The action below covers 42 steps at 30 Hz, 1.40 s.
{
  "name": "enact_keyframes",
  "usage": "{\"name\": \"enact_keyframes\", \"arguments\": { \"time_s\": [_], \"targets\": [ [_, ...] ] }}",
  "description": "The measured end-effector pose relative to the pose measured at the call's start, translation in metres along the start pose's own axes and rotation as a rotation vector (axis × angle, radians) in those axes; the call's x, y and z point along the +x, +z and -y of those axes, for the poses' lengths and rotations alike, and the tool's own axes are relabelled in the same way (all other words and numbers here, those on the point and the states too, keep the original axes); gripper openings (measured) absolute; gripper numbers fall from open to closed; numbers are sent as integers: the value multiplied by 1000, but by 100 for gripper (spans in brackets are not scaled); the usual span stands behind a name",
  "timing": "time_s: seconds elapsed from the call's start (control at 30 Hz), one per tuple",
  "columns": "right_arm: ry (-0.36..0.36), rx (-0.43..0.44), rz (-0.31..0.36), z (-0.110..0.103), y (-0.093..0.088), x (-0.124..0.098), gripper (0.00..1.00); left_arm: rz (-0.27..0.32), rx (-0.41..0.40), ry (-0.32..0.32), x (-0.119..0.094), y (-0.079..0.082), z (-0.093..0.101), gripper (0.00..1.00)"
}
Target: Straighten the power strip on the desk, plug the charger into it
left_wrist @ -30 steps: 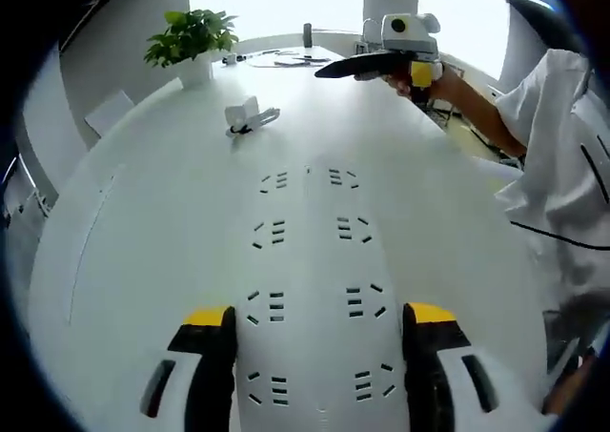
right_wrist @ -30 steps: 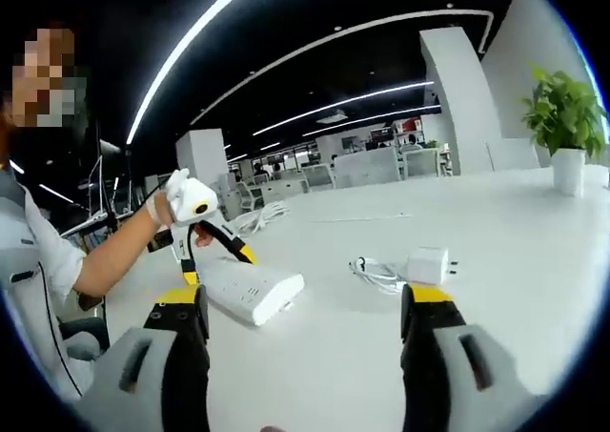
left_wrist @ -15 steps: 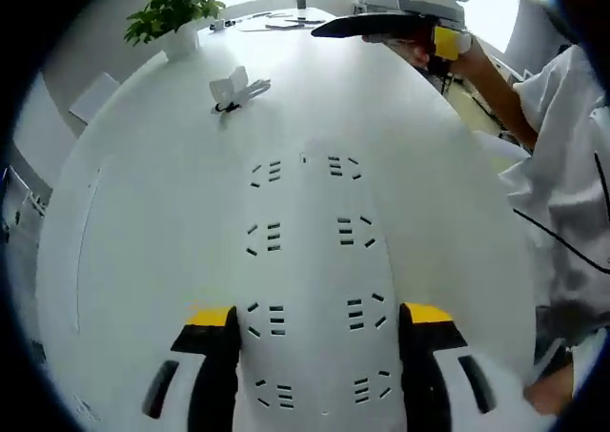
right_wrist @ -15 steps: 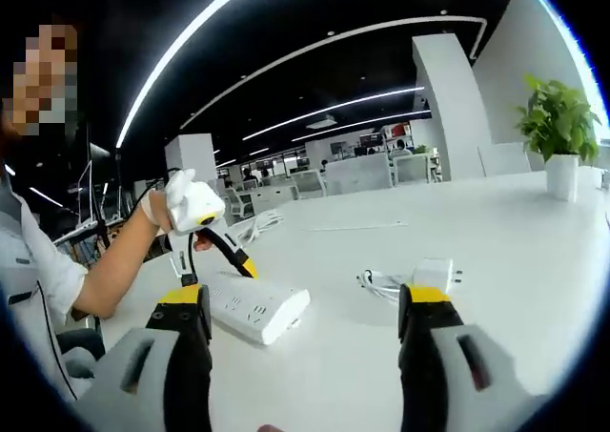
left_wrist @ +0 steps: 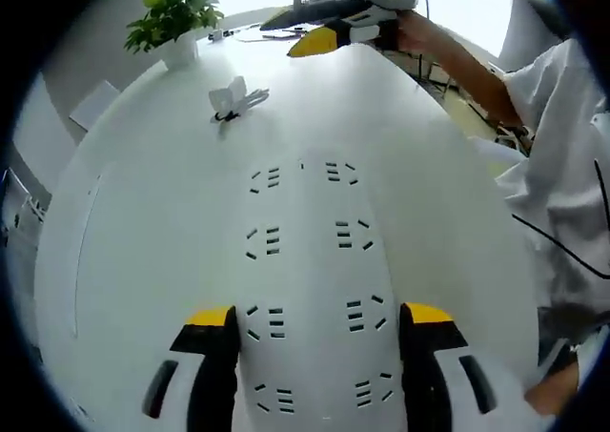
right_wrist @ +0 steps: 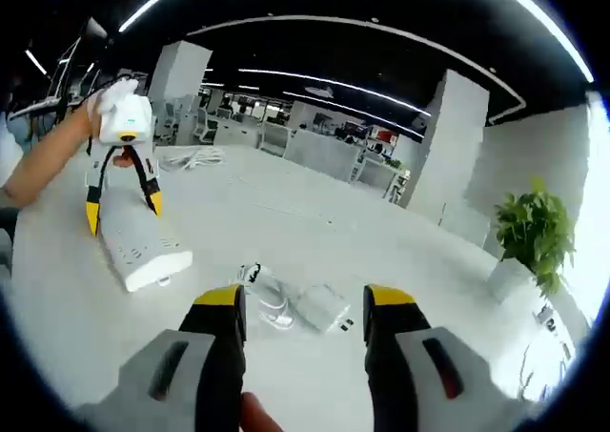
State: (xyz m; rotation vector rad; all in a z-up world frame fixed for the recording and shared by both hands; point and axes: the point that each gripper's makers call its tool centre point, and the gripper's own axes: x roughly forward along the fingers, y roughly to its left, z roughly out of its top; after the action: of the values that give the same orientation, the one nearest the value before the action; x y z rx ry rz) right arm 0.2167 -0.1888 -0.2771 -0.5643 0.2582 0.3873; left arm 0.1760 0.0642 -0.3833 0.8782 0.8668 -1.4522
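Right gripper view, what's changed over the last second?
The right tongs have swung toward the charger, which now lies between their open jaws, not yet gripped. The left tongs stay straddling the power strip, jaws open, nothing taken or released. Charger, coiled cable and strip lie where they were.

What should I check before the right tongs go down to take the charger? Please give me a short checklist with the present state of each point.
1. Right tongs open: ok, the jaws stand apart with nothing between them.
2. Charger in line with the right tongs: ok, it lies on the desk just ahead of the jaws.
3. Charger cable out of the way: not ok, it lies coiled beside the charger, near the left jaw.
4. Power strip held by the left tongs: cannot tell, the jaws straddle its far end, contact unclear.
5. Sockets free: ok, nothing is plugged into the sockets that show on the power strip.
6. Plant clear of the work: ok, it stands well off to the side.
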Motion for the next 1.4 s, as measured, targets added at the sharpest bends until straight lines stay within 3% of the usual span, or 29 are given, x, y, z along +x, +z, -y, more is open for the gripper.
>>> {"name": "enact_keyframes", "arguments": {
  "time_s": [0.07, 0.13, 0.23, 0.5, 0.53, 0.6, 0.63, 0.73, 0.83, 0.97, 1.07, 1.2, 1.33, 1.4],
  "targets": [
    [18, -56, -121, 11, -10, 7, 49, 2, 1, -1, 0, 0, 0, 70],
    [78, -113, -185, 14, -13, 17, 49, 3, 1, -1, 0, 0, 0, 70],
    [236, -201, -305, 8, -17, 26, 46, 8, 2, -2, 0, -1, 0, 70],
    [519, -653, -618, 5, -12, 45, 43, 15, 3, -4, 0, 1, 0, 70],
    [571, -656, -686, 3, -15, 46, 43, 18, 3, -5, 0, 1, 0, 70],
    [553, -532, -760, 6, -15, 51, 42, 37, 2, -12, -1, 0, -1, 70],
    [541, -471, -767, 9, -12, 55, 42, 48, 0, -16, -2, 0, -1, 70],
    [522, -417, -720, 18, -2, 65, 39, 67, -2, -24, -1, 1, 0, 70],
    [523, -412, -730, 20, -10, 65, 34, 62, 2, -24, -1, 2, 1, 70],
    [553, -426, -769, 11, -25, 67, 33, 55, 5, -23, 0, 2, 1, 70],
    [604, -552, -779, 7, -35, 74, 33, 57, 5, -23, 1, 2, 1, 70],
    [598, -598, -879, 3, -51, 77, 32, 61, 4, -23, 1, 2, 1, 70],
    [646, -640, -868, -14, -52, 83, 32, 69, 3, -27, 1, 3, 2, 70],
    [648, -726, -873, -14, -51, 91, 32, 68, 3, -26, 1, 3, 2, 70]
  ]
}}
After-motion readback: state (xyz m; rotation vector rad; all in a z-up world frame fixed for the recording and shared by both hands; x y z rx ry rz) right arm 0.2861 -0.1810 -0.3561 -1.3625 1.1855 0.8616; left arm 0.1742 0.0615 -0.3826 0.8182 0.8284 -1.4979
